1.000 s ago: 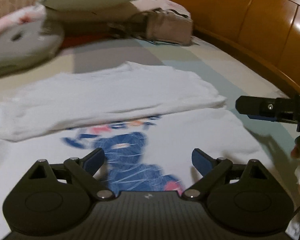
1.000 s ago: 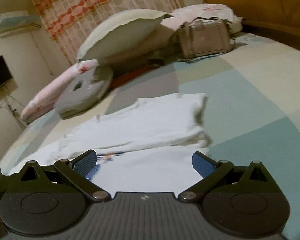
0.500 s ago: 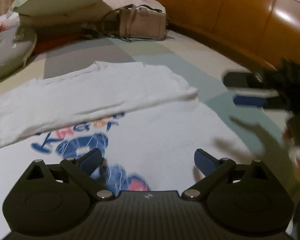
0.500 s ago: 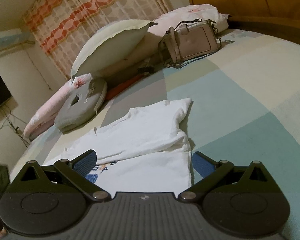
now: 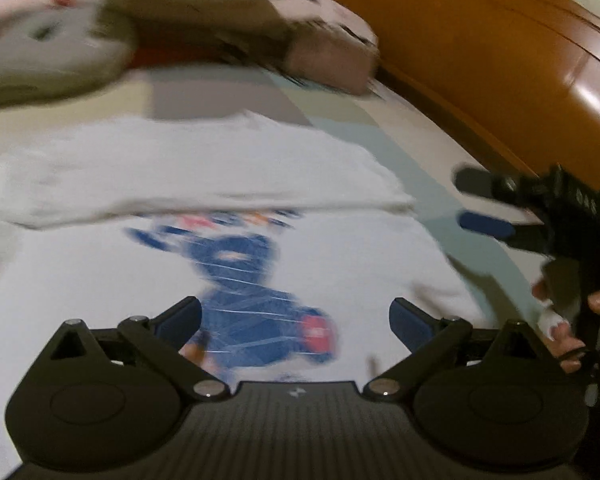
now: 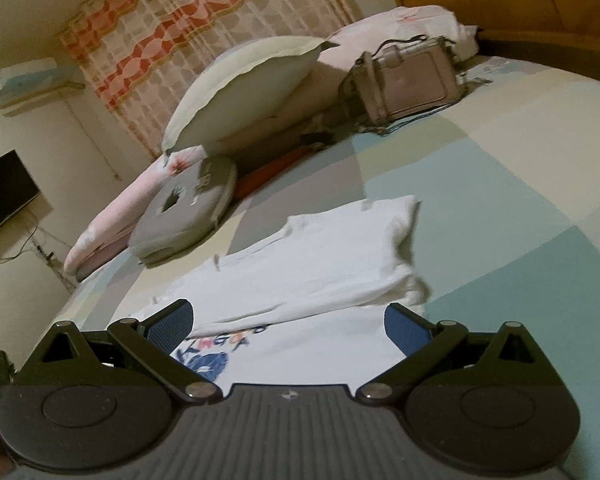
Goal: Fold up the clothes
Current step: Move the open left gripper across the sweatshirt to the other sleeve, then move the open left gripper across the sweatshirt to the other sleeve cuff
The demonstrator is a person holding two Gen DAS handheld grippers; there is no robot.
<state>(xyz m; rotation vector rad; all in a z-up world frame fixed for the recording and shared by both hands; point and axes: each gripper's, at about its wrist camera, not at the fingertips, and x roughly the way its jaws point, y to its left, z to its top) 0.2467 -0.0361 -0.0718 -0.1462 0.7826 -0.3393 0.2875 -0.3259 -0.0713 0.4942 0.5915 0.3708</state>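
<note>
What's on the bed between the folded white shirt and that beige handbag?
Nothing: in the right wrist view, only bare patchwork bedsheet separates the white shirt from the handbag.

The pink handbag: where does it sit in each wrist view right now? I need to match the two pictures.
Left wrist: handbag upper centre-right, blurred, beside the wooden headboard.
Right wrist: handbag upper right, on the bed behind the white T-shirt.
Shared landmark: the T-shirt's folded-over top layer.
</note>
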